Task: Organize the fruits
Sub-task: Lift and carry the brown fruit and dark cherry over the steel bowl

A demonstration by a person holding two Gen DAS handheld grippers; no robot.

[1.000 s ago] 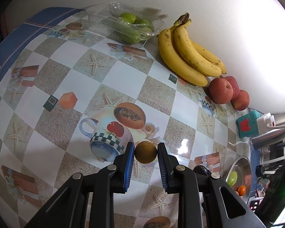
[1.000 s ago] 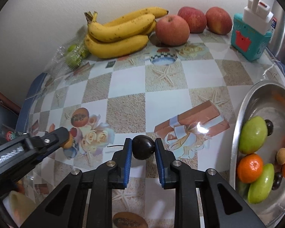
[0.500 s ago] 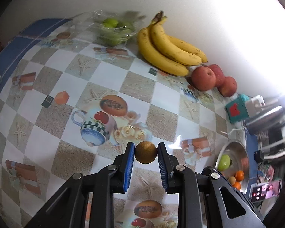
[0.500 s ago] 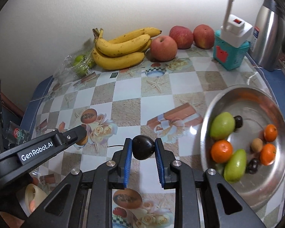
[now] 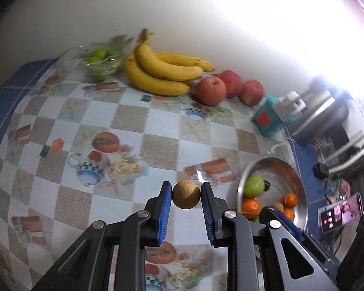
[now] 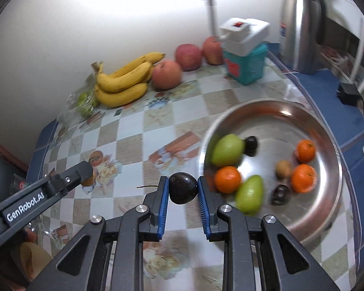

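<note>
My left gripper (image 5: 186, 197) is shut on a small round brown fruit (image 5: 186, 197), held above the patterned tablecloth. My right gripper (image 6: 183, 191) is shut on a dark, almost black fruit (image 6: 183, 191) with a thin stem, just left of the steel bowl (image 6: 327, 206). That bowl (image 5: 301, 194) holds two green fruits (image 6: 227, 149), three oranges (image 6: 227, 179), two dark fruits (image 6: 280, 194) and a small brown one (image 6: 283, 168). In the right wrist view the left gripper's arm (image 6: 48, 189) reaches in from the left.
Along the wall lie a banana bunch (image 5: 162, 72), three red apples (image 5: 211, 89) and a bag of green fruits (image 5: 99, 60). A teal box with a white plug adapter (image 6: 245, 51) and a steel flask (image 6: 301, 24) stand at the back right. A phone (image 5: 339, 214) lies past the bowl.
Both grippers have risen and swung right toward the steel bowl, each still holding its fruit. The bowl now shows much larger and nearer in both views.
</note>
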